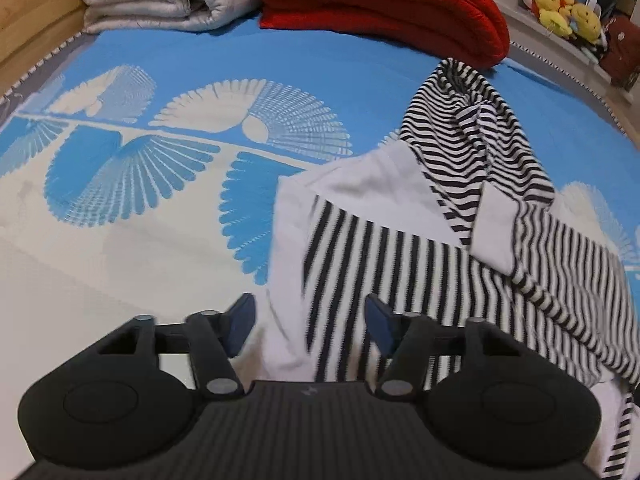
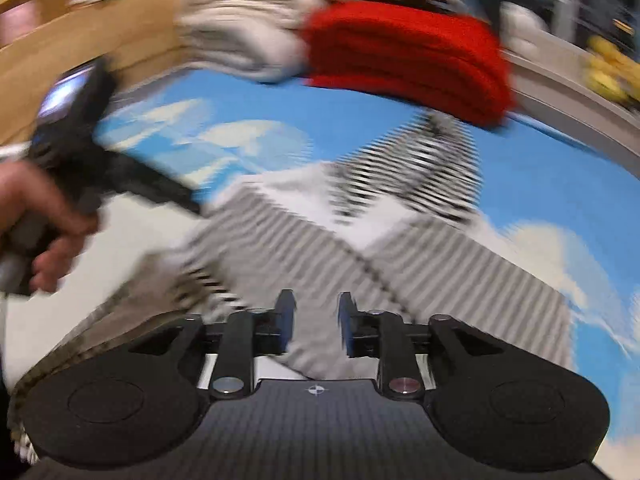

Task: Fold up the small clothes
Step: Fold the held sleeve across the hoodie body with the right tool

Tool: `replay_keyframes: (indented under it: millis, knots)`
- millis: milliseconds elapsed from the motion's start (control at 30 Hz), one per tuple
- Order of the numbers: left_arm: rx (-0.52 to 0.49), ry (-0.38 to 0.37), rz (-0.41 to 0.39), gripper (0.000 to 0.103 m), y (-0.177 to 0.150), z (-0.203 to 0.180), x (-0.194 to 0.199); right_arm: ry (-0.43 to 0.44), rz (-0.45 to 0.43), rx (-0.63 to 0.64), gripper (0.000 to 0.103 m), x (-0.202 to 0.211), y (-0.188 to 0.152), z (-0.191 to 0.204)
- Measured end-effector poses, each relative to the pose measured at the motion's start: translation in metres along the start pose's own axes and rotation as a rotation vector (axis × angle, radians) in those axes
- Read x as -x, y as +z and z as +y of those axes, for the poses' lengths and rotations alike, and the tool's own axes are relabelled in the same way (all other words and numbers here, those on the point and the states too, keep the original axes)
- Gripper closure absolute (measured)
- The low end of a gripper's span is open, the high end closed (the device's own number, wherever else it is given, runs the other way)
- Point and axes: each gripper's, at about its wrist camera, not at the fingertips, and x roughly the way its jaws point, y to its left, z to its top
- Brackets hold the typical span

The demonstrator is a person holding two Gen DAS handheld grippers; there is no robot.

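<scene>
The left gripper [image 1: 308, 326], jaws half apart and holding nothing, hangs over the near left edge of the black-and-white striped cotton garment [image 1: 420, 248], whose length runs away toward the red folded blanket [image 1: 380, 8]; the right gripper [image 2: 314, 326] is also empty, parted.

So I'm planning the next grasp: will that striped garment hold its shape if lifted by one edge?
Probably not. The striped garment lies creased, its sleeve draped over itself, so it likely droops. It looks thin, probably light, and may slide on the bedspread.
</scene>
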Motion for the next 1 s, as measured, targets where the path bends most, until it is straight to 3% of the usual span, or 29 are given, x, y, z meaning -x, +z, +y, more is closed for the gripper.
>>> replay_keyframes:
  millis: [100, 167, 233, 300, 433, 533, 600, 833, 1000]
  knots:
    - [0.011, -0.046, -0.009, 0.066, -0.001, -0.008, -0.001, -0.075, 0.008, -0.107, 0.062, 0.005, -0.011, -0.02]
    - [0.009, -0.089, -0.023, 0.072, -0.002, -0.016, -0.003, -0.142, 0.016, -0.188, 0.062, 0.0, -0.022, -0.035]
    - [0.016, -0.124, -0.039, 0.072, -0.003, -0.026, -0.006, -0.186, 0.033, -0.313, 0.062, -0.008, -0.032, -0.052]
    - [0.012, -0.144, -0.064, 0.073, -0.004, -0.039, -0.009, -0.153, 0.03, -0.357, 0.062, -0.017, -0.04, -0.056]
    - [-0.05, -0.174, -0.147, 0.073, -0.002, -0.074, -0.022, -0.158, 0.033, -0.233, 0.062, -0.046, -0.05, -0.055]
    - [-0.092, -0.204, -0.198, 0.073, -0.001, -0.093, -0.039, -0.158, 0.144, -0.288, 0.062, -0.069, -0.062, -0.073]
    - [-0.097, -0.227, -0.219, 0.073, 0.001, -0.1, -0.053, -0.164, 0.263, -0.358, 0.062, -0.084, -0.077, -0.089]
    - [-0.027, -0.279, -0.161, 0.071, 0.004, -0.103, -0.106, -0.136, 0.226, -0.353, 0.062, -0.06, -0.073, -0.097]
    - [-0.055, -0.307, -0.195, 0.071, 0.001, -0.114, -0.107, -0.171, 0.222, -0.412, 0.062, -0.051, -0.077, -0.112]
